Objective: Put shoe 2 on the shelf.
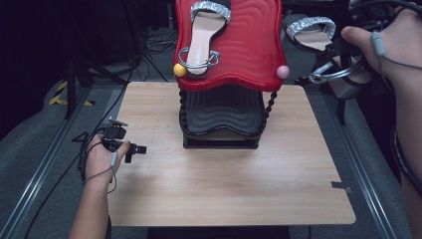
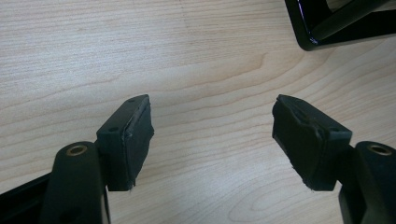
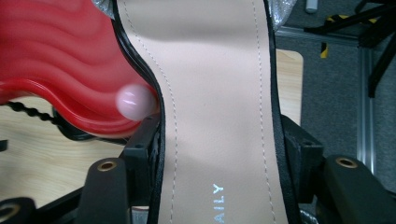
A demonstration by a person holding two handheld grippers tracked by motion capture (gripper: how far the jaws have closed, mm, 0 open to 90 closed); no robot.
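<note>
Gripping a sandal (image 3: 219,93) by its sole, the right gripper (image 3: 219,154) has its jaws clamped on the two black edges of the shoe, one jaw on each side of the tan insole. In the high view this right gripper (image 1: 343,67) sits at the upper right of the frame, off the desk's right edge and in the air, with the held sandal (image 1: 318,35) pointing its silver toe strap toward the top of the frame and its metal ankle ring hanging near the hand. The sandal lies just beside the right edge of the red tray (image 1: 249,45), the upper tier of a two-level rack; a pink ball (image 1: 282,71) marks the tray's near right corner, and in the right gripper view that pink ball (image 3: 135,102) shows right against the sandal's left edge, though whether they touch cannot be told.

A second sandal (image 1: 206,32) lies on the left half of the red tray, toe toward the top of the frame, with a yellow ball (image 1: 179,69) at the tray's near left corner. Below it is the black tray (image 1: 224,112) of the rack, standing at the upper middle of the wooden desk (image 1: 224,184).

The left gripper (image 1: 137,149) rests low at the desk's left edge in the lower left of the frame. In its own view the left gripper (image 2: 212,140) has its jaws wide apart over bare wood.
</note>
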